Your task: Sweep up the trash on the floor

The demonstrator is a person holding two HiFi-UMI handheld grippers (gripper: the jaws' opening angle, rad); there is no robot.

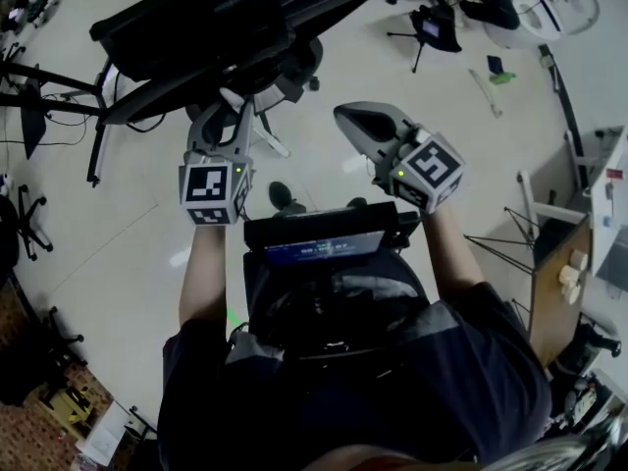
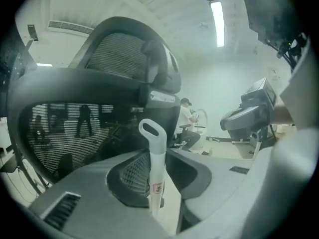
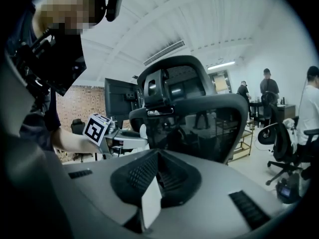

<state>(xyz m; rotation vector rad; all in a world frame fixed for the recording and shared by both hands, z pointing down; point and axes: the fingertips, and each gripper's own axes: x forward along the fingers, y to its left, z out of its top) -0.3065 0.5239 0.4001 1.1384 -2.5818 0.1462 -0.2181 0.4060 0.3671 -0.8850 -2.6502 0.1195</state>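
Observation:
My left gripper (image 1: 234,109) (image 2: 158,180) is held up in front of me, shut on a white handle (image 2: 153,153) with a loop at its top. The handle stands upright between the jaws; its lower part is hidden. In the head view a white shaft (image 1: 267,141) runs down and right from that gripper. My right gripper (image 1: 351,118) (image 3: 154,180) is raised beside it, shut on a thin white flat piece (image 3: 151,203) seen edge-on. Small bits of trash (image 1: 501,77), green and dark, lie on the pale floor far right, well away from both grippers.
A black mesh office chair (image 1: 226,27) (image 2: 99,108) (image 3: 199,113) stands close ahead of both grippers. A tripod (image 1: 424,29), a white round object (image 1: 538,13) and furniture edge (image 1: 559,292) are to the right. People stand and sit in the background (image 3: 266,91).

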